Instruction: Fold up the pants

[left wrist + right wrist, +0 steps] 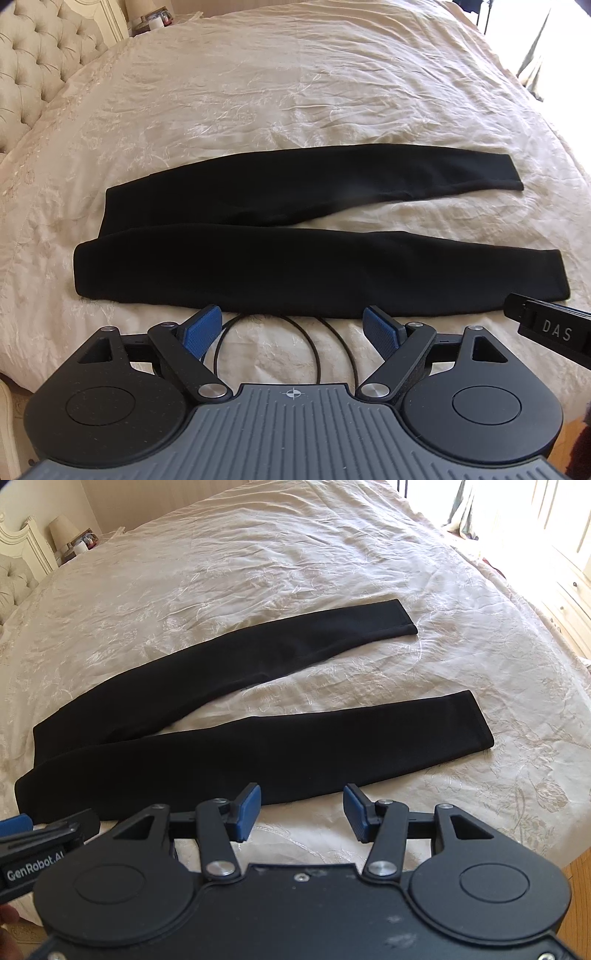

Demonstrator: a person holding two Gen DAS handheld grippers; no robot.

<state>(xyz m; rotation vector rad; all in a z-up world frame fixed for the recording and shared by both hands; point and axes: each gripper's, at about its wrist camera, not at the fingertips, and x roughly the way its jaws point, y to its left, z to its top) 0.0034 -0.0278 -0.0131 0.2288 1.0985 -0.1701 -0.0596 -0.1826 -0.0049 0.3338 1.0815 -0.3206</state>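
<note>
Cream embroidered bedspread (pixel 295 92) covers the whole bed, a tufted headboard (pixel 33 55) cut off at the left edge. Black pants (pixel 258 229) lie flat across it, waist to the left, legs splayed rightward — their fabric too dark to show seams. Left gripper (pixel 291 328) hovers just short of the near leg, fingers wide apart, holding nothing. Right gripper (pixel 302 812) likewise stands open and empty. A black cable (pixel 314 350) loops partly hidden beneath the left gripper.

Bed with cream embroidered bedspread (pixel 295 92); tufted headboard (pixel 33 62); black cable (pixel 295 332) on bedspread; bedside lamp (pixel 62 528); curtain (pixel 461 506).
</note>
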